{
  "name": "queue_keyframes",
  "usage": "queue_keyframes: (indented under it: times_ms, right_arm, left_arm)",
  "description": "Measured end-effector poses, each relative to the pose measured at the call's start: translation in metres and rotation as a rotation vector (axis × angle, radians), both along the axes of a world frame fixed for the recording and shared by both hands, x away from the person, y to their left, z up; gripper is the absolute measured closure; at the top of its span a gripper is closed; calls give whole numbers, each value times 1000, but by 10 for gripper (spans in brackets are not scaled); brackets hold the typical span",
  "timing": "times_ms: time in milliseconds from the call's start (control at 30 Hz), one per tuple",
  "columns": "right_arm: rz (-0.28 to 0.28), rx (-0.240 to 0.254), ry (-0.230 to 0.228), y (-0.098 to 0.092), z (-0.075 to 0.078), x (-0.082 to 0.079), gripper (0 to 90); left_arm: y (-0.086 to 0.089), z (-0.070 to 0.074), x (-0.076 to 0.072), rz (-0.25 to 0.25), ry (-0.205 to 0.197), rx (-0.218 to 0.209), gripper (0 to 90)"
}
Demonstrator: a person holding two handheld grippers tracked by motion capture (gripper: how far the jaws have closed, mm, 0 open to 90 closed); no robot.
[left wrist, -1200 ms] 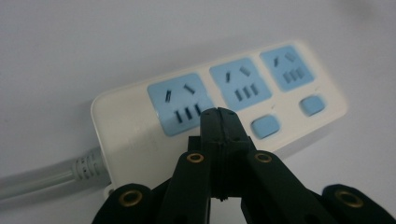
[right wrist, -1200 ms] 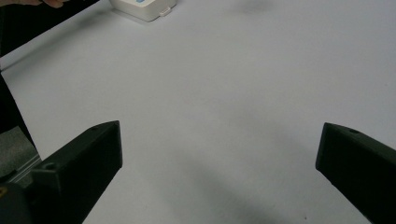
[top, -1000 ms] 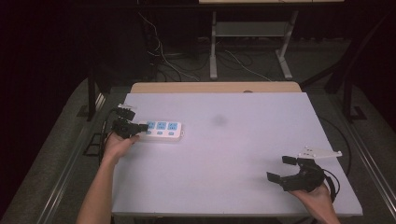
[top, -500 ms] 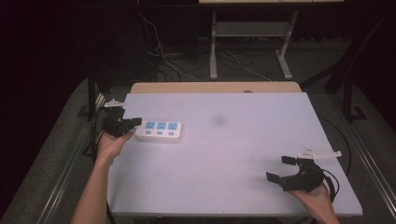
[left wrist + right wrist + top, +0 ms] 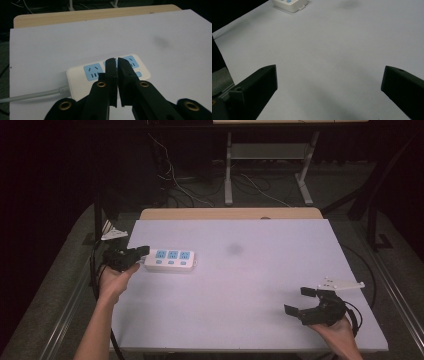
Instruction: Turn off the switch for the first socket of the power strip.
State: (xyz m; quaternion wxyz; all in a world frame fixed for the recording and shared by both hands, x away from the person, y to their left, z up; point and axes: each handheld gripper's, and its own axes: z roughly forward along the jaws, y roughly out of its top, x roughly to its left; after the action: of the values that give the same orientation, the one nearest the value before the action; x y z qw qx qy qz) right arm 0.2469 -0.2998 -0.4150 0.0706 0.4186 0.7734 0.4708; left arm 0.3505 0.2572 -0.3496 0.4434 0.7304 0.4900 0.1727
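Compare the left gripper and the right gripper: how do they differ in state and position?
The left gripper has its fingers nearly together, just beginning to part with nothing between them; the right gripper is wide open. The left sits beside the power strip; the right rests far from it, near the table's front corner. Both are black, hand-held and empty.

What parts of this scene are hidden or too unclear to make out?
- Power strip, left gripper view: the left hand-held gripper covers its middle socket and near edge.
- Its grey cord, left gripper view: runs off the left edge, so its far end is unseen.
- Power strip, right gripper view: cut off by the top edge.
- Dark smudge on the table, high view: too blurred to identify.
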Motion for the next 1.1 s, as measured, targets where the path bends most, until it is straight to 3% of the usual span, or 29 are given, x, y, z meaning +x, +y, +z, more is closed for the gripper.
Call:
queue_keyframes:
  times_ms: [400, 533, 633, 767, 967, 1100]
  right_arm:
    - [-4, 3, 0, 0, 0, 0, 4]
    - [-5, 2, 0, 0, 0, 0, 4]
    - [-5, 2, 0, 0, 0, 0, 4]
    - [-4, 2, 1, 1, 0, 0, 4]
    - [-4, 2, 0, 0, 0, -1, 4]
    - [-4, 2, 1, 1, 0, -1, 4]
  left_arm:
    - [-3, -2, -26, -18, -48, -79, 720]
    - [-5, -5, -35, -32, -64, -102, 629]
    - [-10, -7, -41, -45, -69, -116, 519]
    - [-16, -12, -49, -76, -76, -138, 290]
    - [-29, -18, -58, -125, -65, -125, 8]
    - [-37, -21, -65, -159, -77, -132, 0]
